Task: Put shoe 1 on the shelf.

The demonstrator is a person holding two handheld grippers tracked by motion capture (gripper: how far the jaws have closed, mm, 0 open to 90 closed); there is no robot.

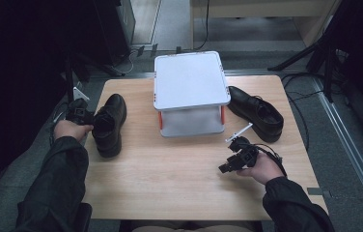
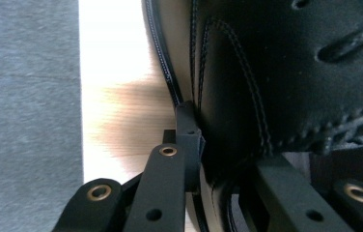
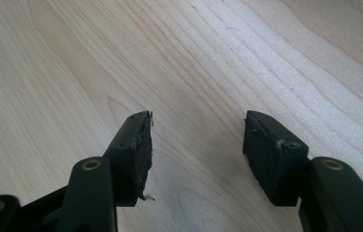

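Left shoe [image 1: 108,124]: stiff, smooth leather, fairly light; left gripper [image 1: 84,117] fingers clamped on heel-side collar, right gripper [image 1: 235,155] spread, empty.

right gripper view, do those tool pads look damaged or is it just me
Yes, they look worn. In the right gripper view the pads of the right tool have ragged, frayed edges, with small shreds hanging off the left one and chipped corners on the right one. The tool stands open over bare wooden table, holding nothing.

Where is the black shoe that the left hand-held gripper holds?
In the high view, the black shoe lies on the table's left side, left of the white stand.
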